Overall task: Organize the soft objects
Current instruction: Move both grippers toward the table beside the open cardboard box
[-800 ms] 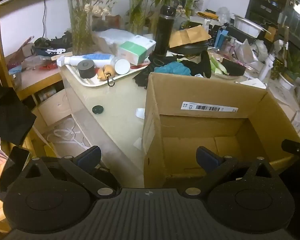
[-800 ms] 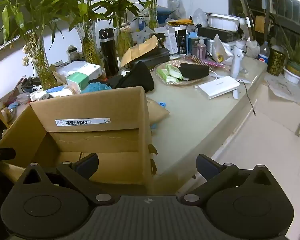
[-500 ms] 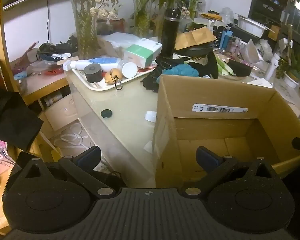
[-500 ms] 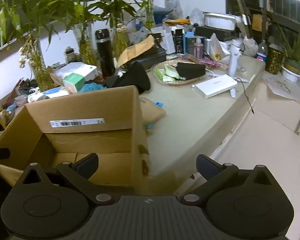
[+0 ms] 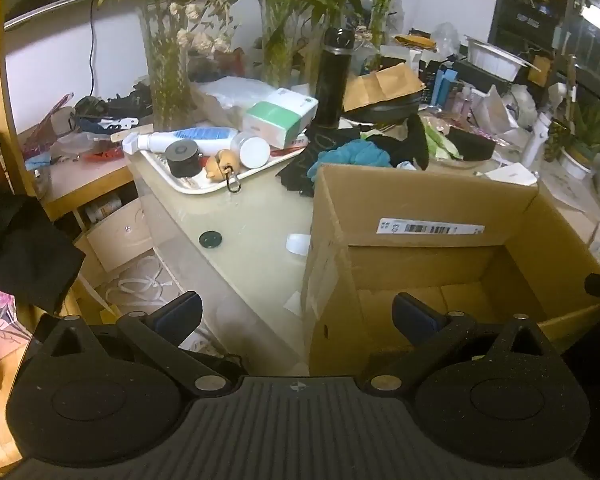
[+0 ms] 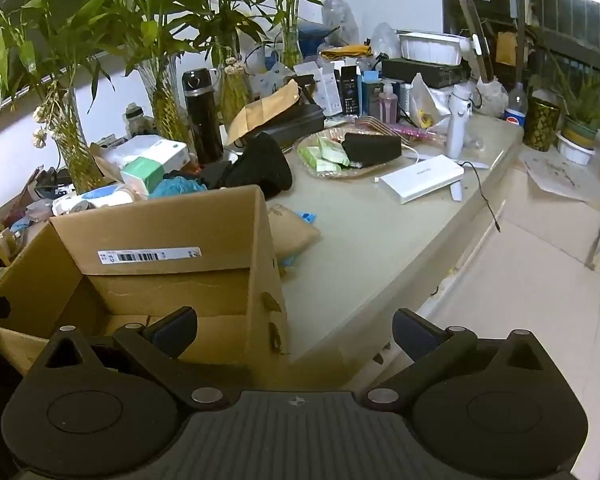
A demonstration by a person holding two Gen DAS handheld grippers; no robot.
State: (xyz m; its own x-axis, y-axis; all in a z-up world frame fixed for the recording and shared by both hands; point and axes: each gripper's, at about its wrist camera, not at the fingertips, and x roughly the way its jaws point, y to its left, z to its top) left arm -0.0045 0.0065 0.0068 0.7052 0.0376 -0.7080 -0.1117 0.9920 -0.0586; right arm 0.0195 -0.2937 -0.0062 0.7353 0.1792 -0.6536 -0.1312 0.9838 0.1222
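Note:
An open cardboard box point(image 5: 420, 196) point(image 6: 172, 220) stands on the table's near edge, and what shows of its inside is bare. Behind it lies a heap of soft things: a teal cloth point(image 5: 352, 156) point(image 6: 176, 188) and black fabric point(image 5: 414, 146) point(image 6: 260, 168). My left gripper point(image 5: 298, 314) hovers open over the box's left wall, nothing between its fingers. My right gripper point(image 6: 296, 326) hangs open over the box's right wall and the table edge, also holding nothing. A small blue item point(image 6: 306, 216) lies to the right of the box.
A white tray point(image 5: 196, 188) with bottles and jars sits at the left. A black flask point(image 5: 334, 80) point(image 6: 202, 116), plant vases point(image 5: 166, 80), a glass dish point(image 6: 340, 168) with green packets and a white flat box point(image 6: 422, 178) crowd the back. A wooden chair point(image 5: 0, 80) stands left.
Both views have drifted: in the left wrist view the box slid right and the table looks lower; in the right wrist view the box slid left. Both grippers stayed open.

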